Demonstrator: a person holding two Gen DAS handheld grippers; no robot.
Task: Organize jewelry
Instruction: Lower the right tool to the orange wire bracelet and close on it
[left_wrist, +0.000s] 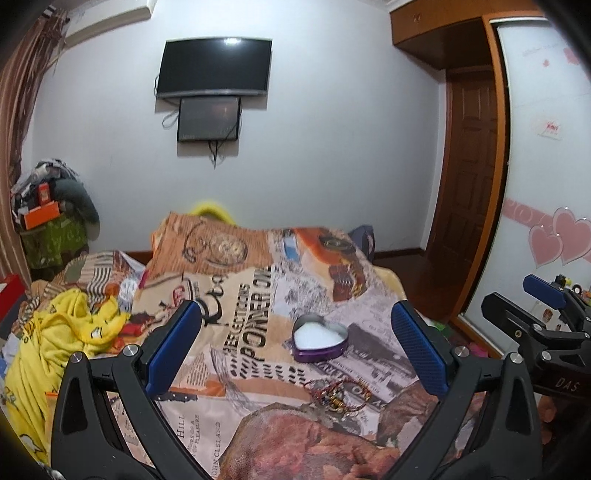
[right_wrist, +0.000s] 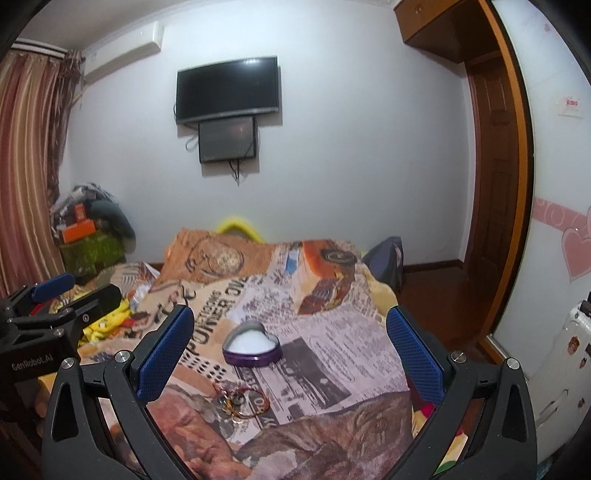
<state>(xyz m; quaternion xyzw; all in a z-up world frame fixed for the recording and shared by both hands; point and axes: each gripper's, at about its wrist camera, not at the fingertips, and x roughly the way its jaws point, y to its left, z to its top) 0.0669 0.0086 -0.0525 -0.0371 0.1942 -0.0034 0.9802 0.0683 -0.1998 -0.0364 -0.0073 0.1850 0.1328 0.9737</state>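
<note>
Place: I'm looking into a home bedroom.
Bed: a bed spread with a newspaper-print blanket fills the middle of my view.
Wall: a dark television hangs on the far white wall, with a smaller screen just below it.
Left side: striped curtains and an air conditioner up high.
Right side: a wooden door and a wardrobe panel with pink heart stickers.
Clutter: yellow clothing lies at the bed's left edge.

Flat blanket lies open around the heart-shaped tin and the tangle of bracelets just in front of it, while yellow clothing crowds the bed's left side, well apart from both.
</note>
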